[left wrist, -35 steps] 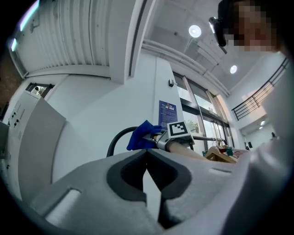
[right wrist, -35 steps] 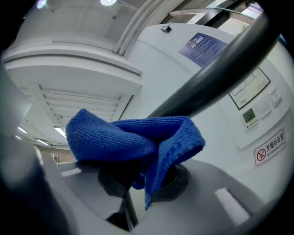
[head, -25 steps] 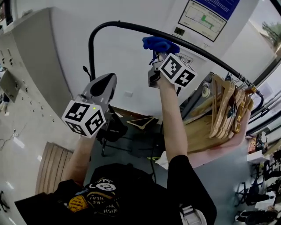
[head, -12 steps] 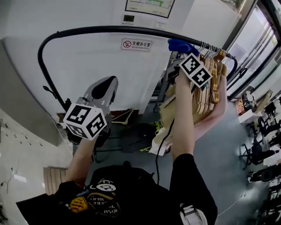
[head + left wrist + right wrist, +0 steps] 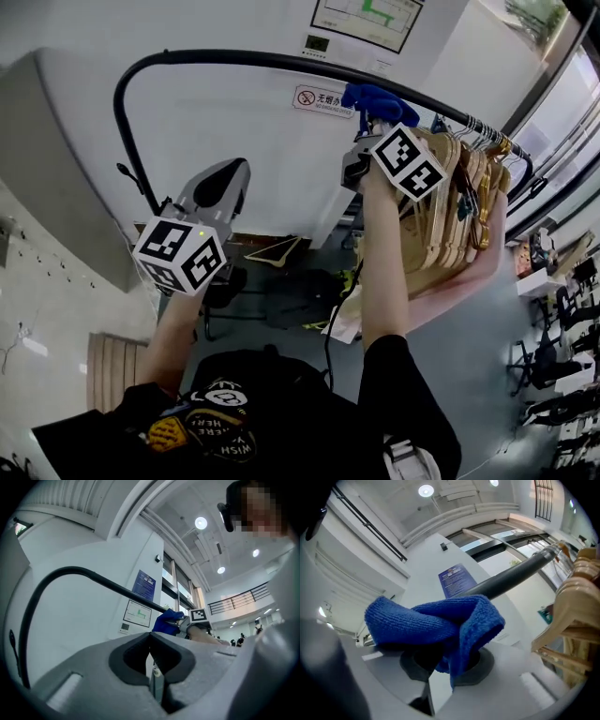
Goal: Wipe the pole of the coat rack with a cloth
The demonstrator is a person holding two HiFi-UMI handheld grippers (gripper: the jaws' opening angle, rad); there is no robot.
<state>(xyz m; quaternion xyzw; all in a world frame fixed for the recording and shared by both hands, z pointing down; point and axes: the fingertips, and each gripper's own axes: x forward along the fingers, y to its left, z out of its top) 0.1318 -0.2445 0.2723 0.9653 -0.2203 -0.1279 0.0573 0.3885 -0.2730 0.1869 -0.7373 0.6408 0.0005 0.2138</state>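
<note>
A black coat-rack pole (image 5: 253,59) runs overhead, bending down at its left end. My right gripper (image 5: 367,117) is raised to it and shut on a blue cloth (image 5: 375,97), which presses against the pole. In the right gripper view the blue cloth (image 5: 436,620) bunches over the jaws, with the pole (image 5: 511,576) behind it. My left gripper (image 5: 220,187) hangs lower at the left, away from the pole, its jaws shut with nothing between them. The left gripper view shows the pole (image 5: 65,573) and the cloth (image 5: 168,622) far off.
Several wooden hangers (image 5: 459,211) hang on the pole just right of the cloth, close to the right gripper (image 5: 436,667). A white wall with a no-smoking sign (image 5: 323,98) stands behind. Folded hangers and a black stand (image 5: 281,281) lie on the floor below.
The right gripper with the cloth slid right along the pole toward the hangers, then came back a little left. The left gripper kept its place.
</note>
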